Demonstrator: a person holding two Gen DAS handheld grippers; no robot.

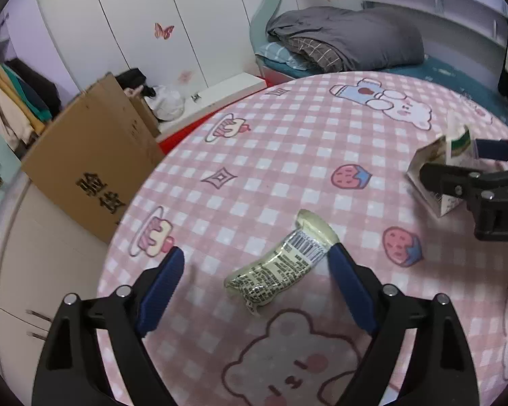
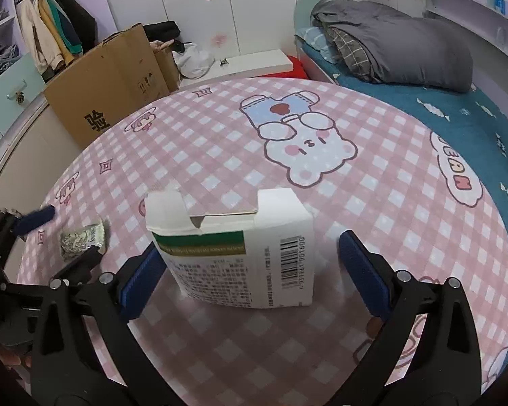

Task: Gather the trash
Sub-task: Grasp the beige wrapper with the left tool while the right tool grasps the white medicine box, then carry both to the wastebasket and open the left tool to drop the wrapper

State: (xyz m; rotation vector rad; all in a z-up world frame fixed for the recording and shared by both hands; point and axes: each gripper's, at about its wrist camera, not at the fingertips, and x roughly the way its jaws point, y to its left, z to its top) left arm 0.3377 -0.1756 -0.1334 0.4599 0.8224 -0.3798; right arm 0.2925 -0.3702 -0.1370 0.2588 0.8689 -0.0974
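A desk (image 2: 220, 155) under pink checked cloth carried a crumpled wrapper (image 1: 281, 264) at left and an opened white carton (image 2: 240, 253) at right.

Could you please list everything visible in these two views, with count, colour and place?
Wrapper: one, pale yellow-green with black print, lying on the tablecloth between the left pads.
Carton: one, white with green band, standing with top flaps open, between the right pads.
Tablecloth: one, pink check with bears.
Cardboard box: one, brown, beside the table.
Duvet: one, grey, on the bed.
Hanging clothes: several, cream, yellow, green, black, far left.
Butterfly sticker: one, pink, on the wardrobe door.
Left gripper: black, blue pads, open.
Right gripper: same, open.
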